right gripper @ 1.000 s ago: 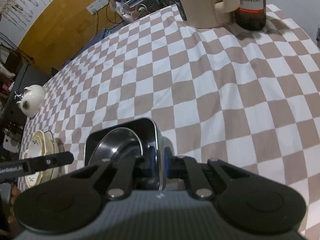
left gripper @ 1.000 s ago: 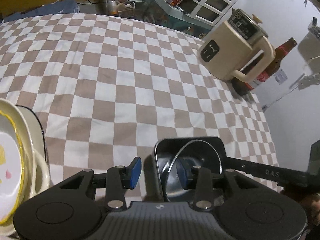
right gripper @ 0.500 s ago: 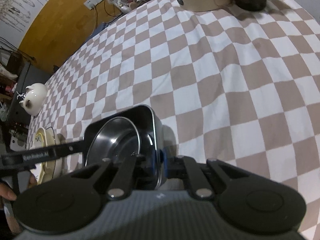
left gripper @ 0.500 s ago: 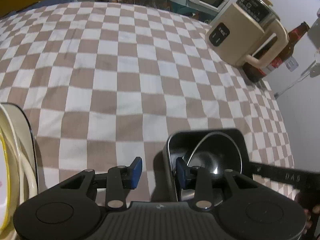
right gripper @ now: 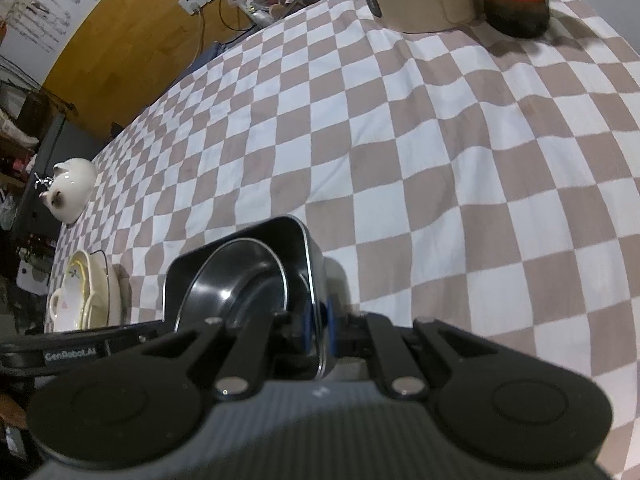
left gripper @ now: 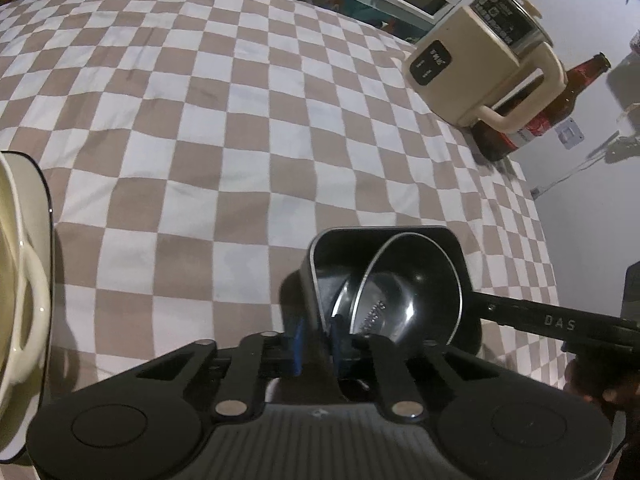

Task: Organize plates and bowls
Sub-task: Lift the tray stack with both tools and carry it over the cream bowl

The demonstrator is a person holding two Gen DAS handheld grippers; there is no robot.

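Both sets of fingers closed on one black tin (left gripper: 450, 248), each pinching an opposite wall of it. Left gripper (left gripper: 316, 338) with blue pads nearly together on the tin's wall, one pad outside, one inside; right gripper (right gripper: 318, 322) clamped likewise on the far wall. Inside the tin, just ahead of both sets of fingers, a steel bowl (left gripper: 384, 304) tipped on edge, leaning against the tin's inner walls. Under it all, a checked cloth on the bench (left gripper: 208, 128). Only in the left view: a cream kettle (left gripper: 484, 68) far ahead to the right of the fingers, whole, with a brown bottle (left gripper: 576, 88) just behind it, and the right gripper's arm entering from the right. Only in the right view: a white teapot (right gripper: 70, 188) far off to the left of the fingers, and the stacked cream dishes (right gripper: 86, 292) seen whole, near left of the tin; in the left view merely a rim and handle at the left edge.
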